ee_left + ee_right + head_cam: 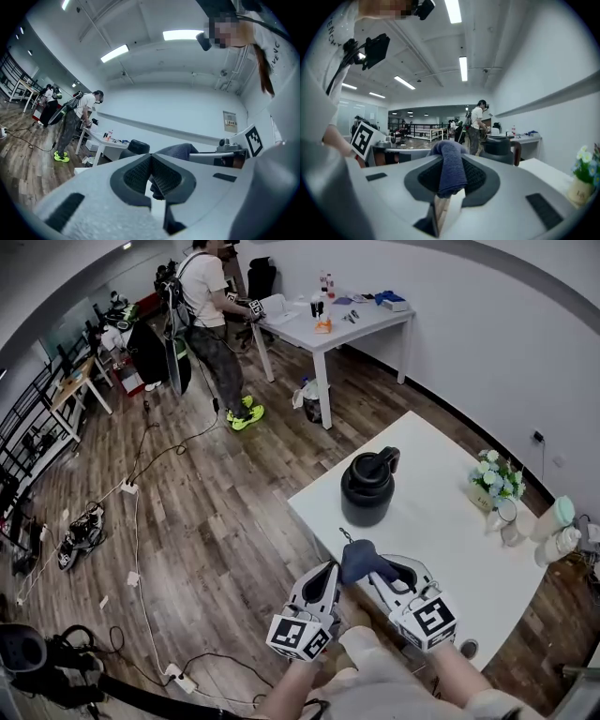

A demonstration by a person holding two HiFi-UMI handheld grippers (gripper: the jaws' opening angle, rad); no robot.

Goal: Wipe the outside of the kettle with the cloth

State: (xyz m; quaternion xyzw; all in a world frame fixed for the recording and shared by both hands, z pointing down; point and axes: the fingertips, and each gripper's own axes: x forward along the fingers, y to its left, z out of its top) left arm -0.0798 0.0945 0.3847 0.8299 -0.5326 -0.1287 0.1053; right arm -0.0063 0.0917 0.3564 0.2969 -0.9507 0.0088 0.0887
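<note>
The black kettle [367,486] stands upright on the white table [450,549], near its left edge. Both grippers hover low at the table's near corner, short of the kettle. My right gripper [377,574] is shut on a dark blue cloth [361,561], which bunches up over its jaws [450,171]. My left gripper [329,570] sits just left of it, shut with nothing held. From the left gripper view [150,177] the cloth [180,151] and the kettle's top [138,146] show beyond the closed pads. The kettle [502,147] lies ahead and right in the right gripper view.
A small pot of flowers [493,481] and pale cups [555,521] stand at the table's far right. A person [211,310] stands by another white table [333,322] at the back. Cables [141,549] trail over the wooden floor on the left.
</note>
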